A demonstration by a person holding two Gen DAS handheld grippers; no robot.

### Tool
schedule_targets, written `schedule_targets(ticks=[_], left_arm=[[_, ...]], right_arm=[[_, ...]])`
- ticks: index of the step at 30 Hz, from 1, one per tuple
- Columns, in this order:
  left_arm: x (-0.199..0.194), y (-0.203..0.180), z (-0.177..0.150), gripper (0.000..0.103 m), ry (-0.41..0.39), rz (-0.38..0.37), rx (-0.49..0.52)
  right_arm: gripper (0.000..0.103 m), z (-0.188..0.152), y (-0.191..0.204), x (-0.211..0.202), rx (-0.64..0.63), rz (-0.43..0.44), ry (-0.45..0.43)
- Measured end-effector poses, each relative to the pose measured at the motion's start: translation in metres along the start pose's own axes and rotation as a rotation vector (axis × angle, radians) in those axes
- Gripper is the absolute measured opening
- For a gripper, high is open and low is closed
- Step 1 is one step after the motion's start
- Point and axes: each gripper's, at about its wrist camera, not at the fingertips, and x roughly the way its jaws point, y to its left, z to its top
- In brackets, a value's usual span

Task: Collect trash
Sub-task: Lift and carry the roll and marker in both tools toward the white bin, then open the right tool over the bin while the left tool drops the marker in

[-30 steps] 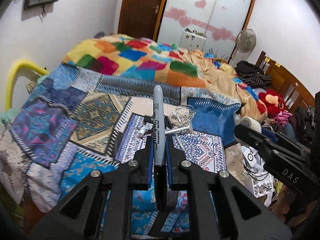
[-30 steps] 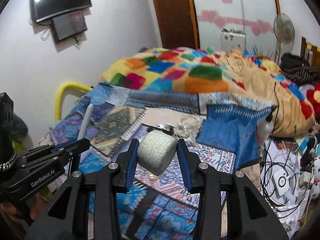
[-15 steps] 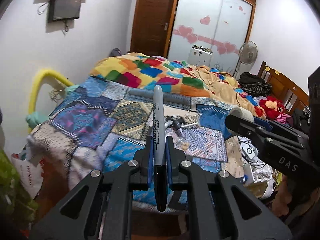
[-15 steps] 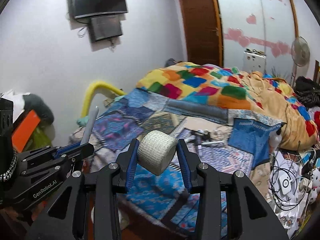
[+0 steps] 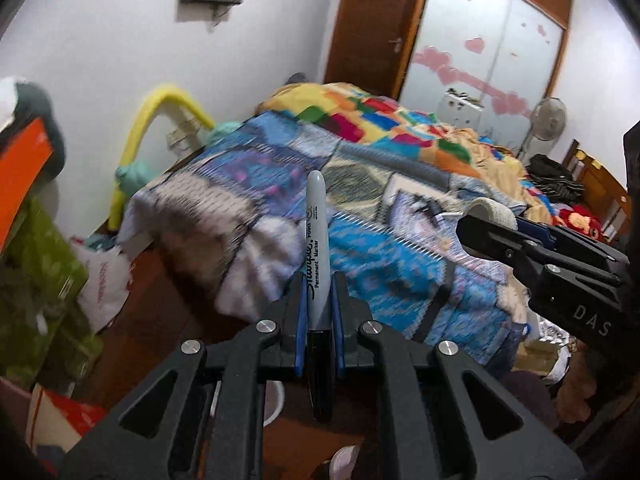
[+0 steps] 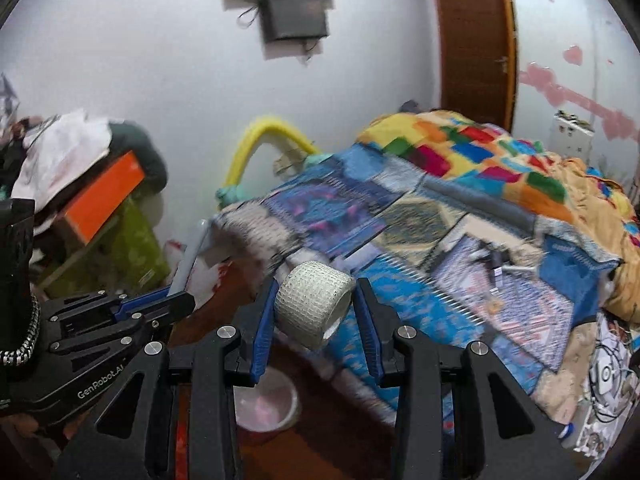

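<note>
Left gripper (image 5: 319,312) is clamped on a grey marker (image 5: 317,240). The marker stands upright between the blue pads, grey cap end up, black lower end sticking out below the fingers. "Sharpie Permanent Marker" print is readable along the barrel.

Right gripper (image 6: 316,308) is clamped on a roll of white gauze tape (image 6: 314,304). The roll sits tilted between the blue pads, its open core facing down-right. Both pads touch the roll's sides.

Both grippers are held off the near corner of the bed (image 5: 256,216), above the brown floor (image 5: 160,304). In the left wrist view the right gripper shows at the right edge, with the tape roll just visible at its tip. In the right wrist view the left gripper shows at lower left, with the marker angled up out of it.

Under the right gripper, on the floor, sits a round pale bowl or bucket (image 6: 266,404) with a pinkish inside; contents are too blurred to tell.

The bed carries a blue patterned quilt and a bright patchwork blanket (image 5: 380,120) further back. A few small items and a white cable lie on the quilt (image 6: 500,264), well apart from both grippers; too blurred to name.

A yellow curved tube (image 5: 160,112) stands at the bed's far left corner, against the white wall. An orange box (image 6: 104,196) sits on a green box on the left.
</note>
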Motion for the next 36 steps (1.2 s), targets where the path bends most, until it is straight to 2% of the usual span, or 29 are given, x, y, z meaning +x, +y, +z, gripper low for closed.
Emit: schedule_targets(ticks=[6, 11, 19, 25, 31, 33, 36], left_arm=[[0.011, 0.052, -0.035, 0.01, 0.065, 0.05, -0.095], [0.039, 0.092, -0.073, 0.01, 0.167, 0.074, -0.191], [0.097, 0.128, -0.118, 0.01, 0.35, 0.082, -0.301], [0.134, 0.142, -0.141, 0.01, 0.46, 0.064, -0.367], [0.154, 0.152, -0.143, 0.011, 0.514, 0.062, -0.418], [0.154, 0.153, -0.138, 0.011, 0.509, 0.081, -0.42], [0.152, 0.154, -0.131, 0.017, 0.501, 0.103, -0.402]], right_arm=[[0.035, -0.018, 0.038, 0.04, -0.06, 0.054, 0.101], [0.035, -0.04, 0.063, 0.085, -0.09, 0.095, 0.231], [0.036, -0.087, 0.08, 0.161, -0.094, 0.129, 0.455], [0.036, -0.104, 0.082, 0.197, -0.08, 0.162, 0.562], [0.038, -0.102, 0.088, 0.21, -0.061, 0.226, 0.583], [0.045, -0.101, 0.089, 0.212, -0.077, 0.212, 0.586], [0.046, -0.099, 0.087, 0.214, -0.08, 0.204, 0.582]])
